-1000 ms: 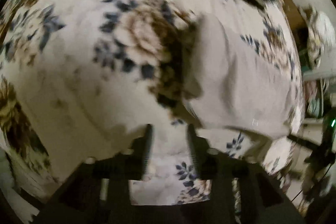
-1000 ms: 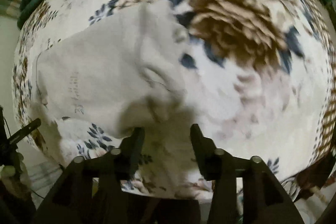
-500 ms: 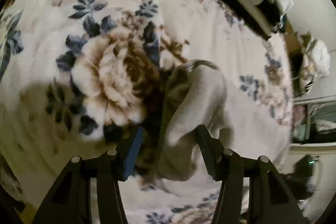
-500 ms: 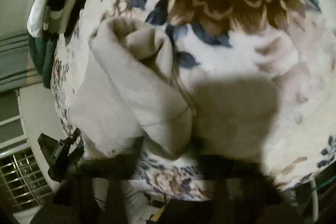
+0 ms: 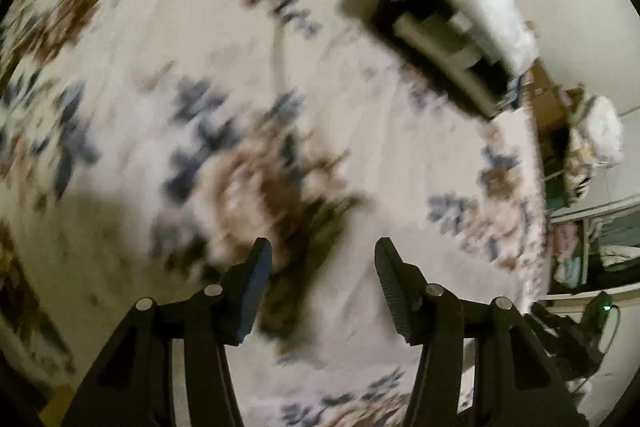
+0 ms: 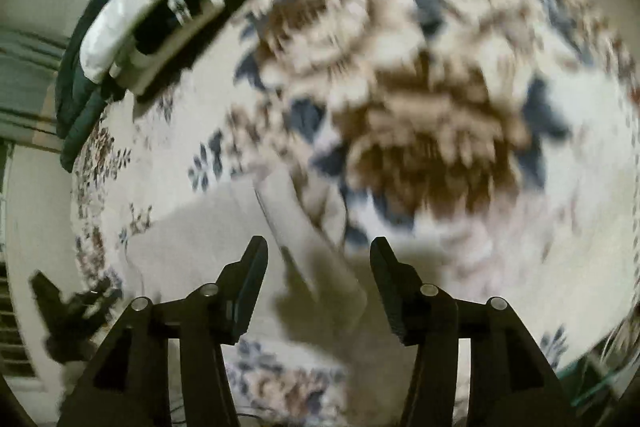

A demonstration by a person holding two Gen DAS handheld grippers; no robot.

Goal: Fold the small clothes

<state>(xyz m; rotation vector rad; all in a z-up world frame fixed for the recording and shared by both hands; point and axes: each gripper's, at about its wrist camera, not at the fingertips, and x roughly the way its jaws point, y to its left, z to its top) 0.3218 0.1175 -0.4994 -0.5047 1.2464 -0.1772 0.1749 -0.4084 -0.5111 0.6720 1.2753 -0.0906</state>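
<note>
A cream blanket [image 5: 360,115] with brown and blue flowers fills most of both blurred views. In the left wrist view a pale wall [image 5: 580,7] stands at upper right, with cluttered shelves [image 5: 576,247] at the right edge. The light is dim and yellowish.

1. The left hand-held gripper [image 5: 322,275] is built from matte black plastic, with two wedge-shaped fingers [image 5: 394,285] tapered to a point.
2. Fine ribbing is seen on the inner pad faces.
3. Round silver screw heads [image 5: 434,290] are set on the black linkage arms.
4. The right hand-held gripper [image 6: 318,273] is made alike: black fingers [image 6: 250,277], ribbed pads, silver screws [image 6: 428,289].
5. Triangular cut-outs are seen in the lower frames.
</note>
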